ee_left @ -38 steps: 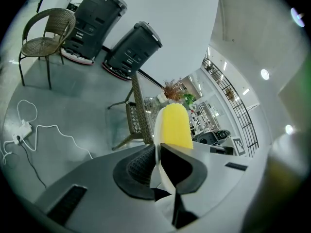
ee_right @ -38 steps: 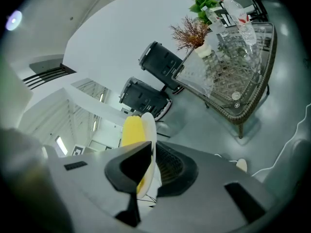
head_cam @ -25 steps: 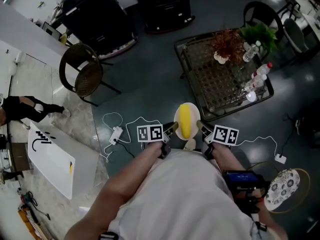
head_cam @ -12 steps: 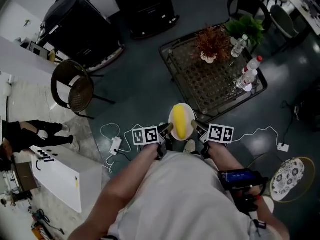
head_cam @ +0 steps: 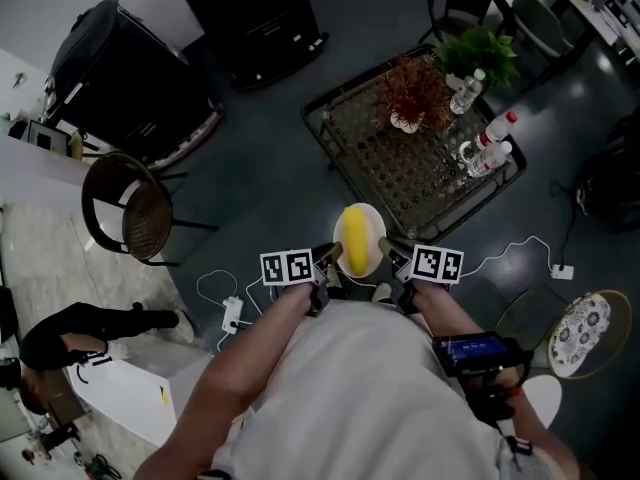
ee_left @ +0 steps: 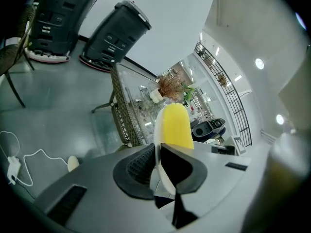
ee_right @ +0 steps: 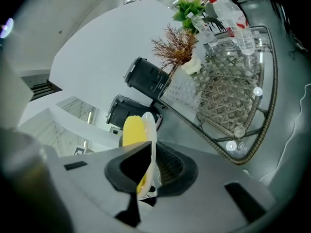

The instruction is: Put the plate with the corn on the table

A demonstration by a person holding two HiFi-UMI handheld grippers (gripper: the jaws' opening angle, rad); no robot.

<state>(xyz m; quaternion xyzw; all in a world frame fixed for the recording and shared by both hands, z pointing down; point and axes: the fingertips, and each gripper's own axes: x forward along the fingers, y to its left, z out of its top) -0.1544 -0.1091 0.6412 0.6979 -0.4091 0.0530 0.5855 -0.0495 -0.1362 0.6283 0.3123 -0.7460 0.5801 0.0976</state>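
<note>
Tongs: left (ee_left: 157, 154) and right (ee_right: 151, 152) both clenched on opposite rims of plate (head_cam: 376, 230), corn (head_cam: 354, 238) lying between them; surface (head_cam: 400, 183) just ahead, plate not over it yet; risk: uneven lowering tilts plate, corn rolls off; versus a second ago: same grip, view swung.

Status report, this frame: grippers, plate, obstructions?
Shut on plate rim: left hand-held gripper, right hand-held gripper. Plate with corn held short of table, not down. Far side: plant, bottles.
</note>
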